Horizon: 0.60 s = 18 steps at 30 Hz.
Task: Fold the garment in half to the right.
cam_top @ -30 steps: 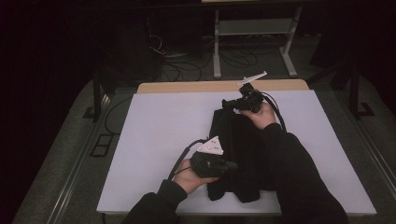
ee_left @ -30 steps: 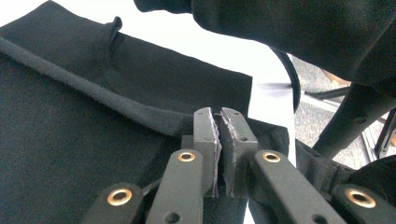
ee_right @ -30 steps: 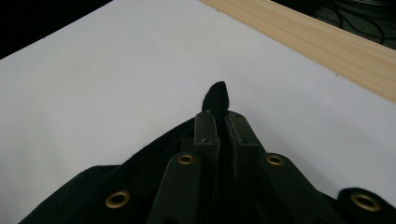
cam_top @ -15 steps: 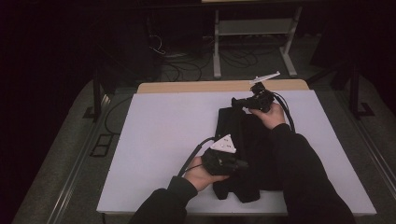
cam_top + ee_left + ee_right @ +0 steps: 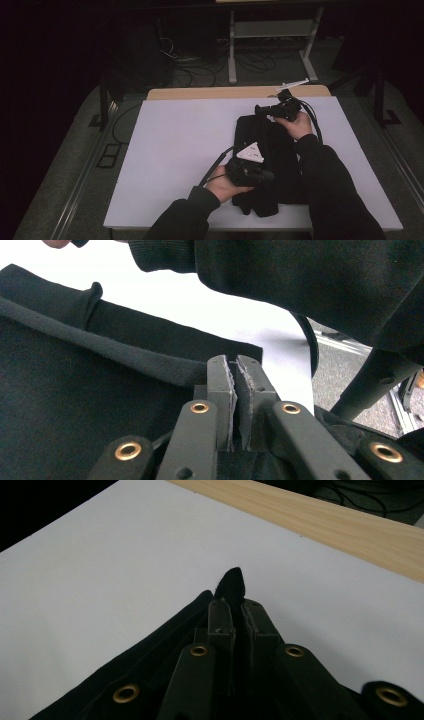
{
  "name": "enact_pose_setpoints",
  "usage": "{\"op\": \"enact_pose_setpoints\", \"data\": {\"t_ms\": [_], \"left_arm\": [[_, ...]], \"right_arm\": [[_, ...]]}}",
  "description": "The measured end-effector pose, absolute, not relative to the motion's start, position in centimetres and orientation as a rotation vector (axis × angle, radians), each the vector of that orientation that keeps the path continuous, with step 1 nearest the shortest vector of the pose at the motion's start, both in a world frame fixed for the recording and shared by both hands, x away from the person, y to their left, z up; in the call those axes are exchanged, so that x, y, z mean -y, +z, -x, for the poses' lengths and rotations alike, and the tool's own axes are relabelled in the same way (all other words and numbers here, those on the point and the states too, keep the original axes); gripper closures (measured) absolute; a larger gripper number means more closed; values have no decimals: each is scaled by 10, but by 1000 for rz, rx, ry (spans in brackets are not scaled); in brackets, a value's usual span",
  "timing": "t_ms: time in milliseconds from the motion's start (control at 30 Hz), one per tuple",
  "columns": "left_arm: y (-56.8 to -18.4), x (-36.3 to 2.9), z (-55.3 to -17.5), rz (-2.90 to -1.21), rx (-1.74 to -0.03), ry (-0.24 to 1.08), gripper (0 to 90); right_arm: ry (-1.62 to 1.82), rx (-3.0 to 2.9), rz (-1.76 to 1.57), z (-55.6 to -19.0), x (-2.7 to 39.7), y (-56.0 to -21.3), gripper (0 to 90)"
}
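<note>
Cloth [image 5: 272, 165], a dark folded garment, lies on the white bench [image 5: 175, 150] toward its right half. Since a second ago the right tool [image 5: 261, 109] has drifted right along the cloth's far end, and the left tool [image 5: 267, 176] has crept right over its near part. Each tool is clamped on a pinch of cloth (the far one on a corner tip). The person's right sleeve [image 5: 330, 190] overlies the cloth's right edge. Left of the cloth the bench offers bare room.

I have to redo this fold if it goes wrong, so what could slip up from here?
The right gripper pinches only a small tip of the black cloth, which could pull free. The cloth's near end lies close to the table edge and might slide off when dragged.
</note>
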State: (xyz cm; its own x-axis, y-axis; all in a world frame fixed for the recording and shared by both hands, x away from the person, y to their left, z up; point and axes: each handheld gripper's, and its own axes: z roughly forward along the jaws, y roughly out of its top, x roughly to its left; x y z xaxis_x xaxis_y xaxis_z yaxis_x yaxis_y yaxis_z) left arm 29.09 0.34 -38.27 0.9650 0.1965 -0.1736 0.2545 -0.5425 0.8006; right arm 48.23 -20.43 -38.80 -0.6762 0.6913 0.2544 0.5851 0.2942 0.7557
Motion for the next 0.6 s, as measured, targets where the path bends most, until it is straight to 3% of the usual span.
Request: {"op": "enact_pose_setpoints", "data": {"t_ms": [600], "left_arm": [[-387,29,-289,-2175,-270,-109,834]], "right_arm": [[1335,-2395,-1241,-474,235,-391,825]]}}
